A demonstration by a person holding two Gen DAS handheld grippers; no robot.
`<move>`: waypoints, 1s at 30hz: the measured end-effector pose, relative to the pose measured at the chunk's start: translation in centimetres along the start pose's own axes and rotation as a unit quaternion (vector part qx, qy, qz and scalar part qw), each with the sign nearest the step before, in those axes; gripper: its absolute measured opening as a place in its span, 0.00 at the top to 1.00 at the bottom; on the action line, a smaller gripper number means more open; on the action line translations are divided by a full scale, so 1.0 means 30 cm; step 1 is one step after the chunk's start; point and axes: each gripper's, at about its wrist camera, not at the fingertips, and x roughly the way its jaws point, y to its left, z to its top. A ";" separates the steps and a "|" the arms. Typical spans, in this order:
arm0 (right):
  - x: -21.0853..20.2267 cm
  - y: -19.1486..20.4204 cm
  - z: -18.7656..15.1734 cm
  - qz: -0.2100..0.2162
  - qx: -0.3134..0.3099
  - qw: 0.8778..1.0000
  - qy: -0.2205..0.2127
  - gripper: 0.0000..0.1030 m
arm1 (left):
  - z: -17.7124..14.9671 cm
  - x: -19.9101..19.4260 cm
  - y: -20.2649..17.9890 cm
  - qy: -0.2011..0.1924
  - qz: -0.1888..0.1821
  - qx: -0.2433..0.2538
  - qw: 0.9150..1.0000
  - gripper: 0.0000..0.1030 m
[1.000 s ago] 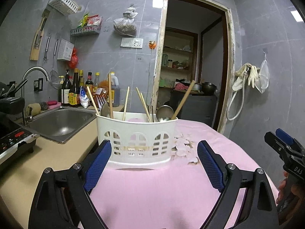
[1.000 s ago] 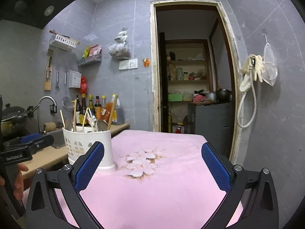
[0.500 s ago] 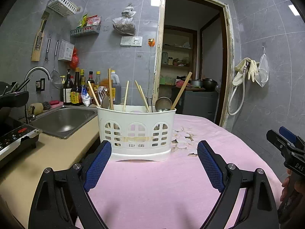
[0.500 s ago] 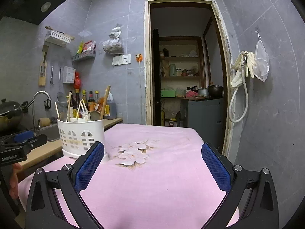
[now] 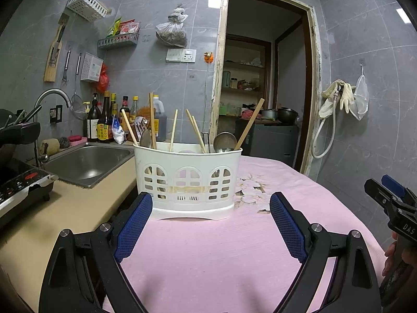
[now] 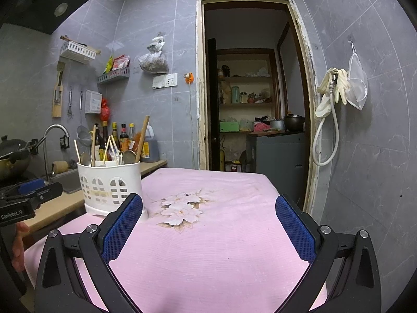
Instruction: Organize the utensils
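A white plastic utensil holder (image 5: 187,180) stands on the pink tablecloth (image 5: 213,255), near its left edge and beside the beige counter (image 5: 65,208). The holder has a curved front wall with arched, window-like openings and a smooth rim. Inside it stand several wooden chopsticks (image 5: 173,130), thin and straight, tilted in different directions, and two metal spoons (image 5: 224,142) with round, dull grey bowls turned upward. The cloth looks soft, with a fine woven texture, and it carries a pale flower print (image 6: 182,208) just to the right of the holder.

The left gripper (image 5: 211,224) hangs low over the cloth, directly in front of the holder. Its jaws are spread wide and hold nothing; the blue pads (image 5: 134,224) have a rough mesh surface. The right gripper (image 6: 208,229) is also spread wide and empty, above the bare middle of the cloth, with the holder at its front left.

Left of the counter lies a steel sink (image 5: 88,160) with a curved tap (image 5: 52,96).
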 end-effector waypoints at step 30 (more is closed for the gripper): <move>0.001 -0.003 0.003 0.000 0.000 1.000 0.001 0.00 | -0.012 -0.001 0.005 0.003 0.001 -0.004 1.000 0.14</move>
